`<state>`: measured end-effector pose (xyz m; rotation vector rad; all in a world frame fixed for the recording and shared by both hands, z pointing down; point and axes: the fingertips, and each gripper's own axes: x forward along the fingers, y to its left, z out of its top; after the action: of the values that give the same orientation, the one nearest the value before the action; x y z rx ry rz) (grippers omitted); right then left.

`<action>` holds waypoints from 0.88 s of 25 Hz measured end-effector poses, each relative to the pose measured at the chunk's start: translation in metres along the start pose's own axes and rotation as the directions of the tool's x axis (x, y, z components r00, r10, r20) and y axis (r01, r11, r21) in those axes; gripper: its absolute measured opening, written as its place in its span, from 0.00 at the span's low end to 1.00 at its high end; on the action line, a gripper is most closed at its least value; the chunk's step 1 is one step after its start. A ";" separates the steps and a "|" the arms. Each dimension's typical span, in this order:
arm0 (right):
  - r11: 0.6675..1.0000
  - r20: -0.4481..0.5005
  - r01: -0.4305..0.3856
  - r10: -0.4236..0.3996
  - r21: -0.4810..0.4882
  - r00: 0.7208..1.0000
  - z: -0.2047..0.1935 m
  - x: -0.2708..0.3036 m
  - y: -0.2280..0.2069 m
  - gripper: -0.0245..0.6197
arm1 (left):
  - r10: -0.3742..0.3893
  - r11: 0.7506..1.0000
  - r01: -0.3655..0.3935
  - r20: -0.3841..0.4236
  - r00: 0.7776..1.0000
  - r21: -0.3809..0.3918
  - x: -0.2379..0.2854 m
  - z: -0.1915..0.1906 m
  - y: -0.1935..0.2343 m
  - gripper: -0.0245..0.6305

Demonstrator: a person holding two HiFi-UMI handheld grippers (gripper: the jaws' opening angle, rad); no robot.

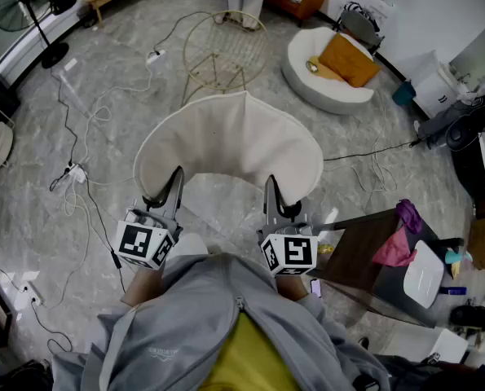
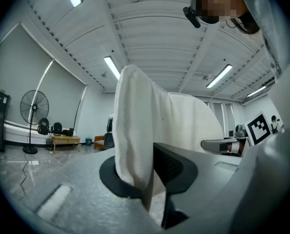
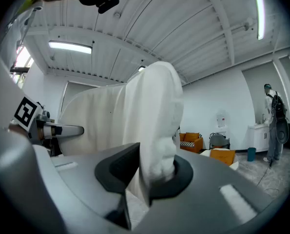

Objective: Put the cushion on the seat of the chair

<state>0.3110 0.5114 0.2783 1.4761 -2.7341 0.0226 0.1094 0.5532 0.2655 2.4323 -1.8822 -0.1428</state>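
The cream cushion (image 1: 228, 147) hangs in mid-air at the centre of the head view, curved like a wide arch and held by its lower edge. The left tongs (image 1: 174, 187) grip it at its 7 o'clock corner and the right tongs (image 1: 272, 192) at its 5 o'clock corner. In each gripper view the jaws are drawn nearly together, with a thick fold of the white fabric pinched between the dark pads and the rest of the cushion rising upright above them. Both tongs point level, away from the person's grey jacket (image 1: 218, 316).

The gold wire chair (image 1: 224, 51) stands on the grey marble floor (image 1: 103, 137) at 12 o'clock from the cushion. It is well apart from the cushion, not touching it, and its round seat frame faces up.

At 1 o'clock sits a low white lounge seat (image 1: 324, 80) with an orange pillow (image 1: 350, 59) on it. At 4 o'clock a dark tabletop (image 1: 360, 259) carries a pink cloth (image 1: 394, 249). A standing fan (image 1: 26, 6) is at 10 o'clock, and cables trail across the floor below it.
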 end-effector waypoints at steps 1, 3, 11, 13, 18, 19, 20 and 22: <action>1.000 -0.001 0.001 -0.001 0.001 1.000 0.000 0.002 -0.001 0.13 | -0.001 1.000 0.001 -0.003 1.000 0.001 0.002 0.000 0.001 0.11; 1.000 -0.005 0.002 -0.002 0.006 1.000 0.000 0.006 -0.004 0.13 | -0.001 1.000 0.001 -0.010 1.000 0.003 0.007 0.001 0.002 0.11; 1.000 -0.033 -0.009 0.010 0.023 0.999 -0.013 0.044 -0.012 0.14 | 0.006 1.000 -0.006 -0.026 1.000 -0.014 0.035 -0.014 0.026 0.11; 1.000 -0.040 -0.003 0.004 0.023 0.999 -0.016 0.063 -0.015 0.15 | 0.001 1.000 -0.002 -0.027 1.000 -0.023 0.050 -0.017 0.039 0.11; 1.000 -0.042 0.005 -0.004 0.017 0.999 -0.016 0.133 -0.022 0.15 | -0.013 1.000 0.012 -0.025 1.000 -0.021 0.103 -0.018 0.085 0.11; 1.000 -0.041 0.007 -0.006 0.017 0.999 -0.016 0.150 -0.023 0.15 | -0.015 1.000 0.014 -0.024 1.000 -0.019 0.115 -0.017 0.097 0.11; 1.000 -0.040 0.009 -0.008 0.016 0.999 -0.015 0.168 -0.024 0.15 | -0.017 1.000 0.016 -0.023 1.000 -0.019 0.127 -0.016 0.110 0.11; 1.000 -0.038 0.013 -0.012 0.014 0.999 -0.013 0.205 -0.022 0.15 | -0.021 1.000 0.021 -0.021 1.000 -0.017 0.150 -0.013 0.139 0.11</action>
<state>0.2174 0.3288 0.2983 1.4801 -2.7005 0.0688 0.0146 0.3730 0.2881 2.4332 -1.8396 -0.1328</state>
